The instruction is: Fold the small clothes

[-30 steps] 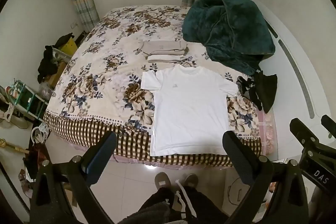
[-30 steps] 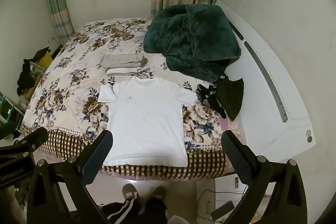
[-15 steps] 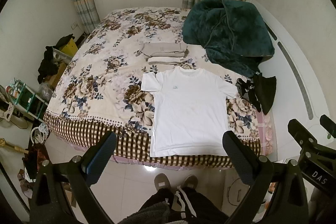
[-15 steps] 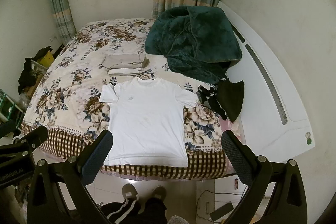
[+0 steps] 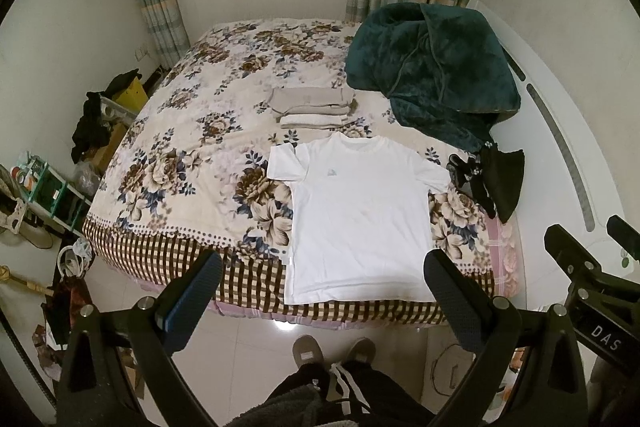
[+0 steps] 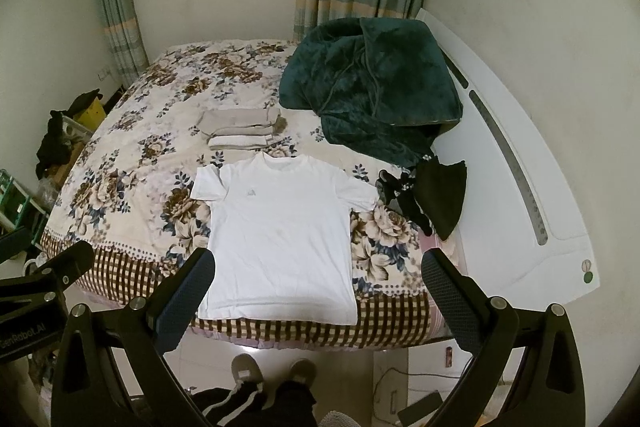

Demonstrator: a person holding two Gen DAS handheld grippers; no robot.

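Note:
A white T-shirt lies flat, face up, on the near edge of the flowered bed, collar away from me; it also shows in the right wrist view. Behind it sits a stack of folded beige clothes, also in the right wrist view. My left gripper is open and empty, held high over the floor in front of the bed. My right gripper is open and empty too, beside the left one. Neither touches the shirt.
A dark green blanket is heaped at the bed's far right. Black garments lie at the right edge by the white headboard. Clutter and a shelf stand left of the bed. My feet are on the tiled floor.
Both grippers have drifted slightly back and up, so the bed sits a little lower and farther in view. Nothing on the bed has moved.

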